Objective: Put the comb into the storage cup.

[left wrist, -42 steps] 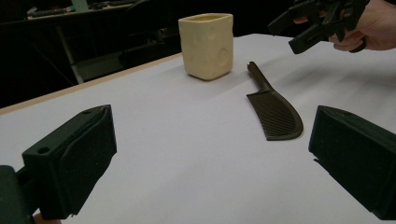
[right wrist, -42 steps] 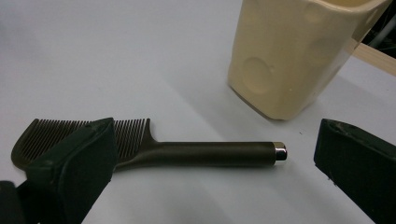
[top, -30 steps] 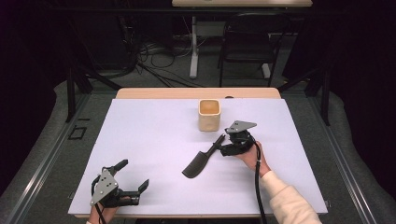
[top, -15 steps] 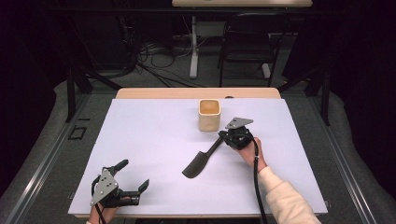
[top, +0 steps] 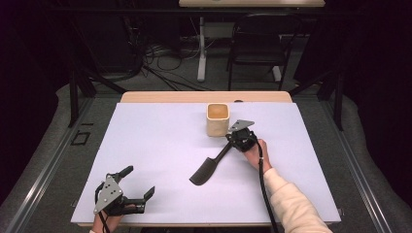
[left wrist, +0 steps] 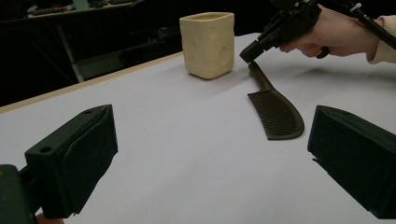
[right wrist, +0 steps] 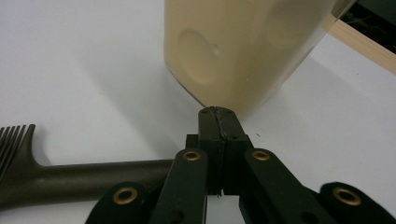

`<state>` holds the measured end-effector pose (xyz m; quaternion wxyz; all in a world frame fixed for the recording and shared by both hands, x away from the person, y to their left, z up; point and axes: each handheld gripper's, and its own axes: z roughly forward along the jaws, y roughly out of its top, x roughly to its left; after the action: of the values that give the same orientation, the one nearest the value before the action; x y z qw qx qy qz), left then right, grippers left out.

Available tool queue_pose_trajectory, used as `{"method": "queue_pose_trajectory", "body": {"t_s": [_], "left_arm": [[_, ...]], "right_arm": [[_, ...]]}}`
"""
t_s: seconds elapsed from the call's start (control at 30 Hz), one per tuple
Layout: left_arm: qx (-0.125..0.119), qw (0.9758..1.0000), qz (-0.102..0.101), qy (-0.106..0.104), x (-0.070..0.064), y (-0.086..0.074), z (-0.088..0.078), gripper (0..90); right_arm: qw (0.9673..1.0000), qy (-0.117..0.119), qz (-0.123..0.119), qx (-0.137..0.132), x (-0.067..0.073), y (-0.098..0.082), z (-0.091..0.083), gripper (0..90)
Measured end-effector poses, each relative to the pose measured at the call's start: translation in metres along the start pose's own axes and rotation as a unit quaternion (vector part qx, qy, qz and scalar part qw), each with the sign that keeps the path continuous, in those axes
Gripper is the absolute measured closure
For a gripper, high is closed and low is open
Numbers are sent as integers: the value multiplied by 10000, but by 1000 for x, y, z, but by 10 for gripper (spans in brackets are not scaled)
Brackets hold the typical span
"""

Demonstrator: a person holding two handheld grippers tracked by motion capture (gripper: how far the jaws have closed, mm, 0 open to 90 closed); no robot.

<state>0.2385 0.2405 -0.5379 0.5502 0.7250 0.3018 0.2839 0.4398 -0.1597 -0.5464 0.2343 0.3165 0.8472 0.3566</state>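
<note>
Left tool (top: 140, 180): parked at the near left corner of the surface (top: 160, 136), jaws wide, nothing between them. Idle.

Comb (top: 206, 171): lies flat around the middle of the surface, teeth end toward the near edge, handle running up and right toward the cup.

Cup (top: 217, 119): upright and looks empty, near the far edge about mid-width, just beside the comb's handle end.

Right tool (right wrist: 217, 114): right of the cup, down at the handle end. Its jaws have just been closing and are now fully together. In the right gripper view the pads meet at the tips with nothing visible between them. The handle runs in under the left link, and I can't tell whether it's pinched lower down.

Risks from here:
- If the jaws closed beside the handle rather than on it, a lift will probably leave the comb on the surface.
- With a hold only at the very end, the long comb could droop or twist out.
- The tips point at the cup wall from close by, so any forward push could shove or tip the cup.
</note>
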Motion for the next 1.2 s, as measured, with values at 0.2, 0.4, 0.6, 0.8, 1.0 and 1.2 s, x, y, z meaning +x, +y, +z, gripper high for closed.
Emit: {"method": "queue_pose_trajectory", "body": {"t_s": [0.2,0.4,0.6,0.8,1.0,1.2], "left_arm": [[-9,10000,-14,-2,0,0,0,15],[-5,10000,-13,6,0,0,0,15],[-20,10000,-23,12,0,0,-1,17],[-32,10000,-12,8,0,0,-1,17],[-43,10000,9,12,1,0,-1,17],[-61,10000,-10,27,1,0,-3,18]], "right_arm": [[9998,36,-90,166,2,-1,3,900],[9994,166,-86,295,1,-2,2,900],[9985,339,-69,416,1,-1,-1,900],[9978,418,-43,522,-1,-3,-3,900],[9964,529,23,658,0,-3,-4,900],[9946,670,58,789,3,-4,-6,900]]}}
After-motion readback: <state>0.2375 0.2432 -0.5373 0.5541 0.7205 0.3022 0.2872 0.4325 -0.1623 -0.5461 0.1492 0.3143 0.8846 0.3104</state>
